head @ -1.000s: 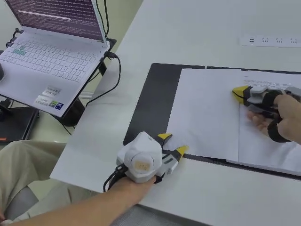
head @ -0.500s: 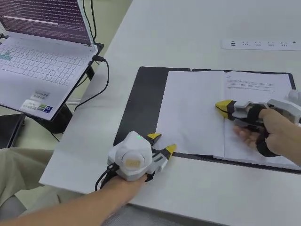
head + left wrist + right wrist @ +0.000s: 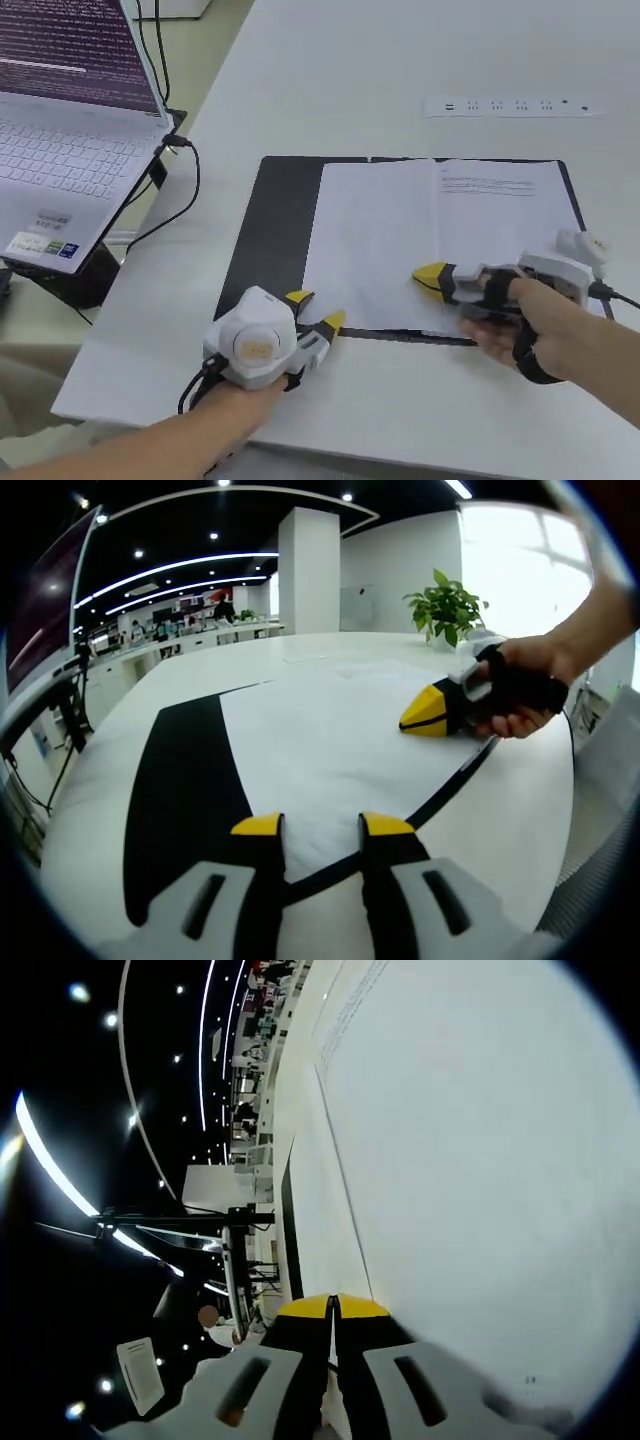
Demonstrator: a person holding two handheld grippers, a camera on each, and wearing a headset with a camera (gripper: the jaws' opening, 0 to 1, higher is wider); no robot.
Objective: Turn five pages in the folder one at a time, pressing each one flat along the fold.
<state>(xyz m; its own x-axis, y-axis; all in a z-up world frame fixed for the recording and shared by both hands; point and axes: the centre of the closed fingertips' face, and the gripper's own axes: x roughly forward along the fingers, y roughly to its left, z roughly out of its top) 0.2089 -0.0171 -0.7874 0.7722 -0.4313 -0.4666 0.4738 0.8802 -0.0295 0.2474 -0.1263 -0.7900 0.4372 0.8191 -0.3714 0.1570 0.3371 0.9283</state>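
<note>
- Toward the front edge of the white table [image 3: 350, 70] lies the open folder [image 3: 275, 230], black cover spread to the left and white leaves flat.
- At the front end of the fold [image 3: 436, 215], the right gripper [image 3: 432, 277] rests its tip on the paper, jaws pinched together and holding nothing.
- By the front corner of the left-hand leaf [image 3: 375, 240], the left gripper [image 3: 316, 308] sits with jaws apart and empty.
- Judged from this, at least 1 blank leaf looks turned and the pressing stroke is near its end. How many of the 5 are done cannot be counted, so more turns probably remain.
- Head view alone shows the printed right-hand page [image 3: 505, 210], a laptop [image 3: 60, 150] off the table's left edge and a power strip [image 3: 515, 106] near the far edge.
- Left gripper view shows the gap between its own tips [image 3: 322, 825] and the other claw [image 3: 430, 710] low on the paper.
- Right gripper view confirms the shut jaws [image 3: 332, 1305], aimed along the crease [image 3: 345, 1200].
</note>
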